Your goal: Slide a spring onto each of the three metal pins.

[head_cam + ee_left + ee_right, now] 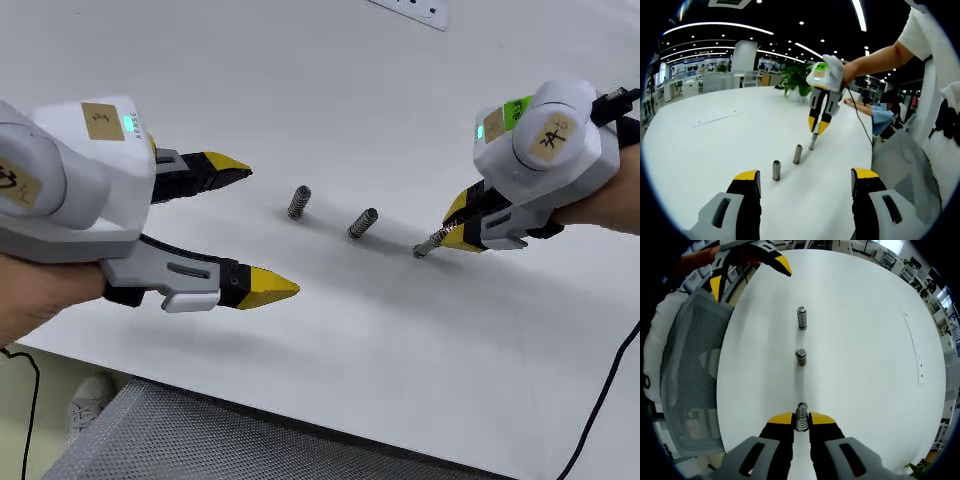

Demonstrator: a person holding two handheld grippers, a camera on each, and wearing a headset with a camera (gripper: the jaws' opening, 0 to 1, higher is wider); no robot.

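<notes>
Left of the head view: left gripper [270, 230], jaws spread wide, empty. Centre: first spring [299, 201] and second spring [362, 222] stand apart on the white table [300, 60]. Right: right gripper [452, 236] nipped on the third spring [430, 243], lower end at the tabletop.

Left gripper view: three springs in a row, mid-frame; own jaws far apart at bottom.

Right gripper view: jaws pinch the third spring, bottom centre; other two in line above.

Left tongs [273, 230] spread wide, level; right tongs [447, 232] angled down, pinched on a spring [430, 244].
</notes>
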